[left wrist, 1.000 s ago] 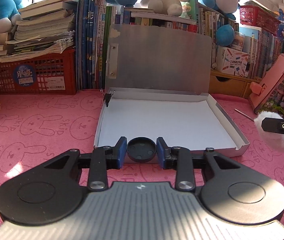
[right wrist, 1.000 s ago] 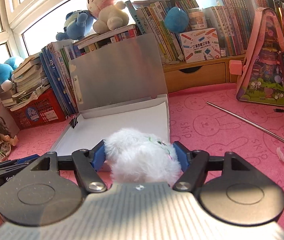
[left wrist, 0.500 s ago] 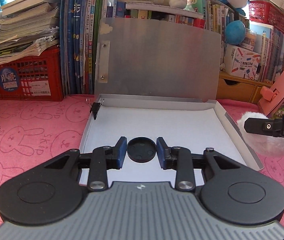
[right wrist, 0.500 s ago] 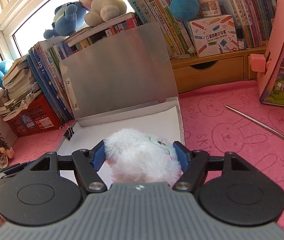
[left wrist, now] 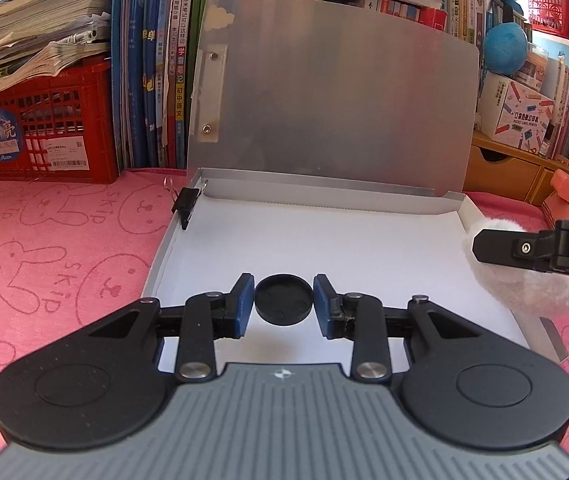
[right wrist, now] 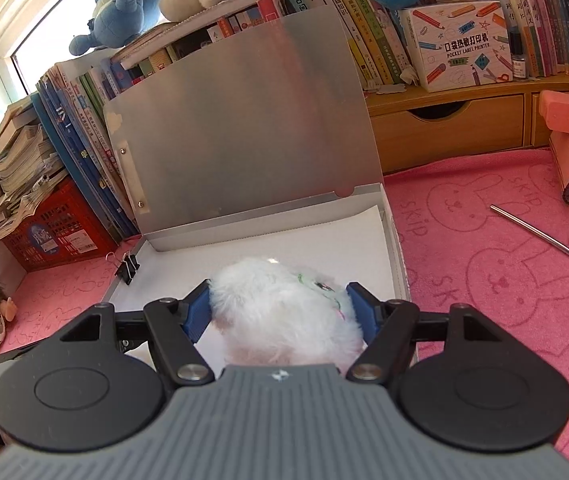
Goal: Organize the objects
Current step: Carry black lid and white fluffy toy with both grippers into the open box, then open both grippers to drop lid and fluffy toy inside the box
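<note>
Both views have closed in on the open file box (left wrist: pixel 364 240). In the left wrist view its raised lid now fills the upper middle of the frame, and its white floor, not the pink tabletop (left wrist: pixel 44 260), lies under the left gripper (left wrist: pixel 283 300) and its black round cap (left wrist: pixel 283 299). The right gripper (left wrist: pixel 524 248) with its white fluffy ball (left wrist: pixel 524 296) has come in from the right edge over the box's right wall. In the right wrist view the ball (right wrist: pixel 284 312) now hangs over the white floor.

Left claw (left wrist: pixel 283 305) and right claw (right wrist: pixel 280 312) both clamped, tilted downward.
</note>
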### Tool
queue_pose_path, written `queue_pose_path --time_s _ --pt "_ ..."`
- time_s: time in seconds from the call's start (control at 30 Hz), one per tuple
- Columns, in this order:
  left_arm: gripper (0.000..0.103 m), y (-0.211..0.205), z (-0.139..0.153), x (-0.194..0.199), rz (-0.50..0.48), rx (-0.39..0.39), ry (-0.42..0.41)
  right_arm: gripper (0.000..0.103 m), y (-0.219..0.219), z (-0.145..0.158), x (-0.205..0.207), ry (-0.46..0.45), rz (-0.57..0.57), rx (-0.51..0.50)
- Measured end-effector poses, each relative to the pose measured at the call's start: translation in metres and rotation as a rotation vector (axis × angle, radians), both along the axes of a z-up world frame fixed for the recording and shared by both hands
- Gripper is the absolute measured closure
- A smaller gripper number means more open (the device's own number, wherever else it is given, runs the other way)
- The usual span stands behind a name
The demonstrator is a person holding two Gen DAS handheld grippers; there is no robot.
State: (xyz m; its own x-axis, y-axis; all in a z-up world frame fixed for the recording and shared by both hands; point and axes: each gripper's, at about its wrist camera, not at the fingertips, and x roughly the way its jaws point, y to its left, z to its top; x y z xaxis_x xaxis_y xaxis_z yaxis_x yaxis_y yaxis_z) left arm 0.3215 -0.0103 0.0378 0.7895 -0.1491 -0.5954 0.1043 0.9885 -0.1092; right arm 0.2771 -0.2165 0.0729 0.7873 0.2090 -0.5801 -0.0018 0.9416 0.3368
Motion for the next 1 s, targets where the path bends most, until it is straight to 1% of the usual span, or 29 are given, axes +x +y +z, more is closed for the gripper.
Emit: queue_pose_path --time_s 0.33,0.4,0.43,0.47,0.5,0.57,0.63,0.7,0.77,1.0 --pt "0.065 -0.004 -0.015 0.011 -0.011 0.011 0.026 0.03 0.0 -0.016 0.012 0.032 -0.007 0.005" --pt "0.064 -0.005 -0.017 0.01 -0.021 0.009 0.025 0.029 0.0 -0.018 0.012 0.033 -0.005 0.006" --pt "0.064 -0.006 -0.017 0.01 -0.025 0.008 0.022 0.026 0.0 -0.019 0.012 0.028 -0.011 0.007" --pt "0.056 -0.006 -0.016 0.009 -0.027 0.008 0.022 0.021 0.0 -0.018 0.011 0.021 -0.017 0.009" --pt "0.042 -0.006 -0.015 0.009 -0.026 0.004 0.021 0.018 -0.001 -0.018 0.01 0.012 -0.017 0.015" --pt "0.03 -0.005 -0.012 0.007 -0.025 -0.009 0.014 0.017 -0.003 -0.015 0.008 0.003 -0.024 0.022" --pt "0.026 -0.004 -0.007 0.004 -0.028 -0.015 0.007 0.016 -0.004 -0.012 0.006 -0.001 -0.024 0.017" --pt "0.019 -0.004 -0.002 0.0 -0.024 -0.014 0.0 0.016 -0.004 -0.007 0.001 -0.012 -0.021 0.007" --pt "0.017 -0.003 0.003 -0.006 -0.017 -0.008 -0.01 0.016 -0.006 -0.002 -0.004 -0.024 -0.019 0.0" --pt "0.013 -0.003 0.021 -0.036 -0.049 0.01 -0.046 0.016 -0.01 0.016 -0.034 -0.059 0.004 -0.03"
